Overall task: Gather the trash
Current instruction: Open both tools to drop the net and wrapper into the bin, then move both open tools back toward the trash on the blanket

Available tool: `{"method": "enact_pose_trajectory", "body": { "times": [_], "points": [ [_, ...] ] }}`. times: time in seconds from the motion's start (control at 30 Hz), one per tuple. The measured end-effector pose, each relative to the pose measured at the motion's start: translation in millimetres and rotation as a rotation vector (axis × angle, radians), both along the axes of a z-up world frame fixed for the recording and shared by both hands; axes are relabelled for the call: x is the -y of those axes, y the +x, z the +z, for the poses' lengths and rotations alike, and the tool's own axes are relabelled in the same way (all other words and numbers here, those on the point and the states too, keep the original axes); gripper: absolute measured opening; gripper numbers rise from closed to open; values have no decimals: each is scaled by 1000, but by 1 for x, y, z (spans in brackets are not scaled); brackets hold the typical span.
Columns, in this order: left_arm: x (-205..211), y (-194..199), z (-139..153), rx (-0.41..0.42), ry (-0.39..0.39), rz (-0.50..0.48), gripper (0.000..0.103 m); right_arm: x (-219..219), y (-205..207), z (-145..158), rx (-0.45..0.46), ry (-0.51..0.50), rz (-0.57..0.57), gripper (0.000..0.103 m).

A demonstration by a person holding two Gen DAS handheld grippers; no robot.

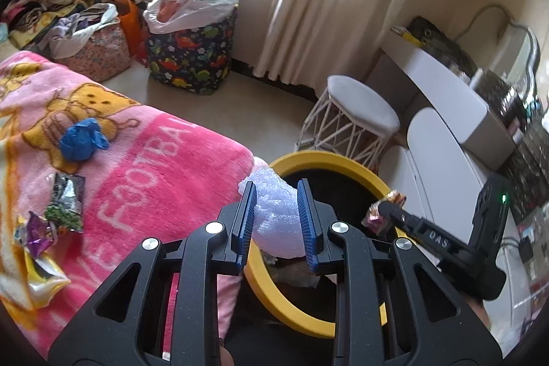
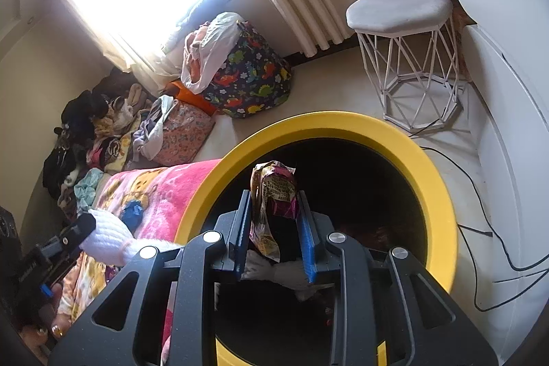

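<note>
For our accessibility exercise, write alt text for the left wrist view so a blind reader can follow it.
The left gripper grips a white foam wad over a yellow-rimmed bin beside a pink blanket. The right gripper holds a wrapper at the bin's rim. More wrappers and a blue wad lie on the blanket.

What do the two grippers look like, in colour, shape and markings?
Both the left gripper and the right gripper have matte black linkage frames with silver round pivot bolts and flat blue ribbed fingers. Seen from the left wrist, the right gripper's body bears white letters "DAS" and a green light.
</note>
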State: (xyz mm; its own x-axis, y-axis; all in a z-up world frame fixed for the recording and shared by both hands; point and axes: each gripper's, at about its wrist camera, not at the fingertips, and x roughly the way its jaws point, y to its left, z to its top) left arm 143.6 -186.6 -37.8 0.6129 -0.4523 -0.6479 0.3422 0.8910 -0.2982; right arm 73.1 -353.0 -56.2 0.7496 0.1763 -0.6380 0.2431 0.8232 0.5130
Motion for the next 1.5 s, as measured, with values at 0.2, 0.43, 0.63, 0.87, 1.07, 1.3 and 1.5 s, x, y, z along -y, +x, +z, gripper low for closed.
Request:
{"method": "enact_pose_trajectory", "body": {
  "times": [0.2, 0.43, 0.63, 0.87, 1.07, 1.3, 1.5],
  "points": [
    [18, -4, -9, -5, 31, -61, 19, 4, 0, -4, -9, 7, -11, 26],
    [33, -5, -23, -46, 52, -118, 19, 6, 0, -8, -22, 15, -14, 27],
    [43, -6, -36, -81, 65, -158, 19, 5, 2, -10, -30, 14, -13, 29],
    [46, -5, -41, -96, 59, -164, 34, 5, 5, -15, -45, 22, -17, 41],
    [37, -3, -41, -114, 31, -143, 60, 3, 7, -18, -54, 17, -13, 50],
    [19, -3, -34, -94, 8, -83, 92, -5, 7, -19, -56, 5, -4, 58],
    [4, -3, -26, -67, 19, -38, 92, -17, 9, -13, -48, -14, 23, 62]
  ]
}}
